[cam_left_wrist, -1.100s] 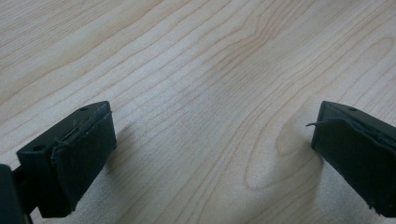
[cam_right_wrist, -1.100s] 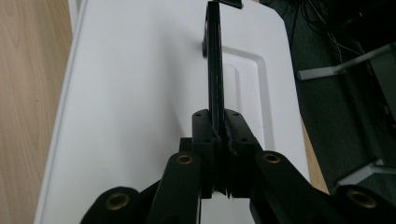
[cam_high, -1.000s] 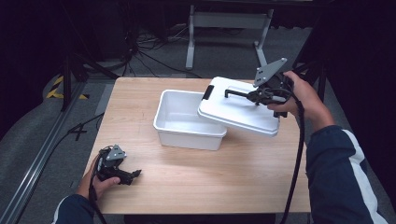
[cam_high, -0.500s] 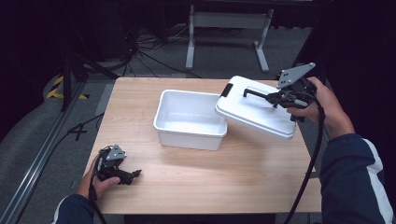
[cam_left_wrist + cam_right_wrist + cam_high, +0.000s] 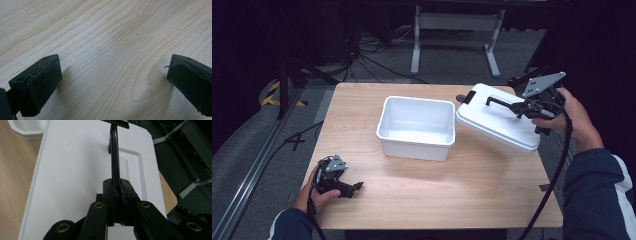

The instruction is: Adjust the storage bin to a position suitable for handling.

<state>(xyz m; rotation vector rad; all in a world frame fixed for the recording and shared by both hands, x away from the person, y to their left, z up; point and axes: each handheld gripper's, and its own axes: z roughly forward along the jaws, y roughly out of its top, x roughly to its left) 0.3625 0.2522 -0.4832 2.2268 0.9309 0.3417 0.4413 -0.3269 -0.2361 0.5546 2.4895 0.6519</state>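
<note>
Your right gripper [image 5: 523,106] pinches the black handle [image 5: 114,150] of the white plastic lid [image 5: 497,120], which hangs tilted just right of the open white plastic tub [image 5: 417,126]. Your left gripper [image 5: 348,187] rests spread and empty on the wooden table [image 5: 437,200], well apart.

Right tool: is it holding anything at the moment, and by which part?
Yes. The right tool is shut on the black handle on top of the white lid, carrying the lid tilted beside the white tub.

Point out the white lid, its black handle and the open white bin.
white lid [image 5: 492,120], high view, on its bare top face.
black handle [image 5: 114,150], right gripper view, on the thin bar ahead of the closed jaws.
white bin [image 5: 414,143], high view, on its near outer wall.
</note>
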